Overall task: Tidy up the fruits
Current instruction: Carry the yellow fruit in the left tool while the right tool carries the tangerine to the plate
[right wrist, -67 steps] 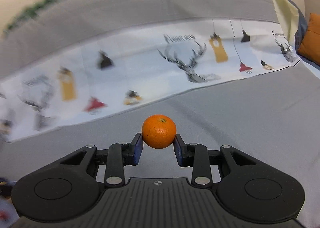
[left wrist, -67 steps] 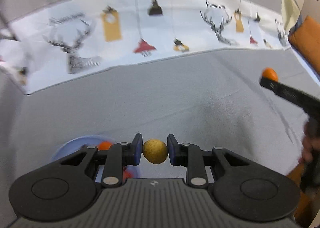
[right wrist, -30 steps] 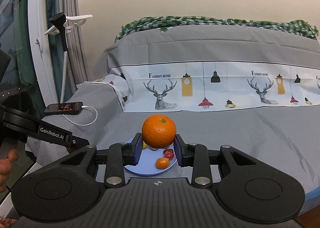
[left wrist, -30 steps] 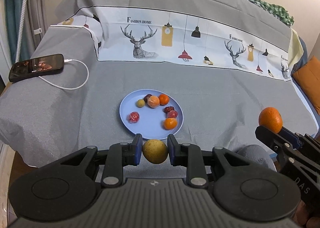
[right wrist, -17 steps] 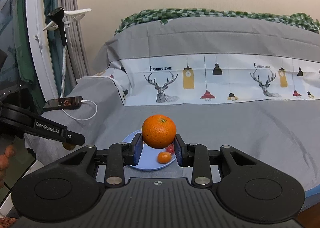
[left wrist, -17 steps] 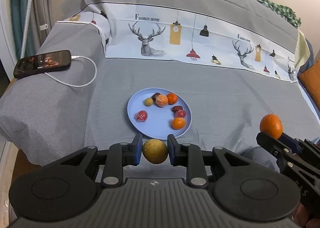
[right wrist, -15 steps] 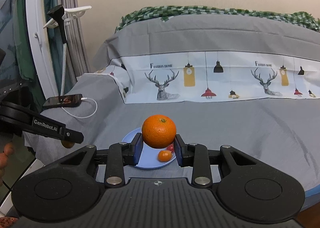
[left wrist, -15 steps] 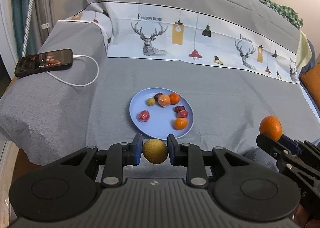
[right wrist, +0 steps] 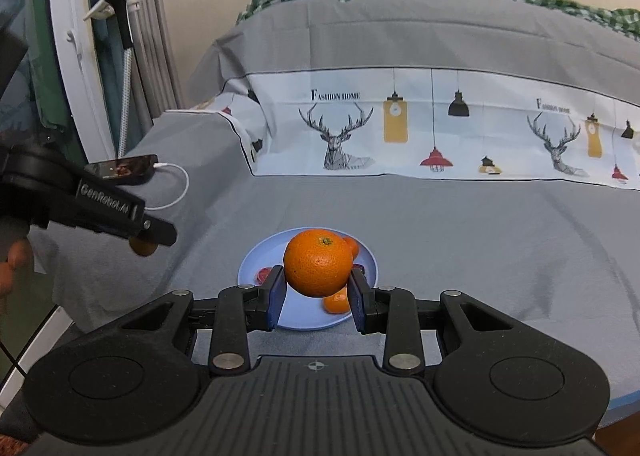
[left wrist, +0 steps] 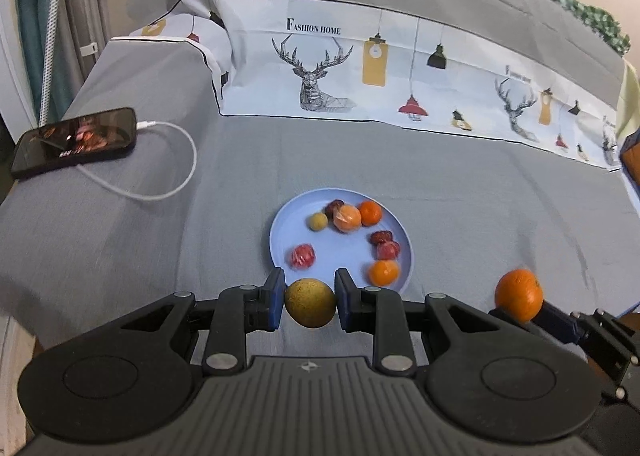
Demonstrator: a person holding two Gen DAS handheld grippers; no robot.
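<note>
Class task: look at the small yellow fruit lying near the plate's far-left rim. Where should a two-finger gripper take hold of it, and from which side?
Grip the small yellow fruit across its widest middle, coming from above, probably. It is round, so any diameter serves. Place the fingers near and far: the wrapped orange fruit crowds its right side, while bare blue plate lies nearer the camera.

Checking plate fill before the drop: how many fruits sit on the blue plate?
7 on the blue plate: four at the far rim (yellow, dark red, wrapped orange, orange), two reds right, one red left, one orange near. Make that 8.
</note>
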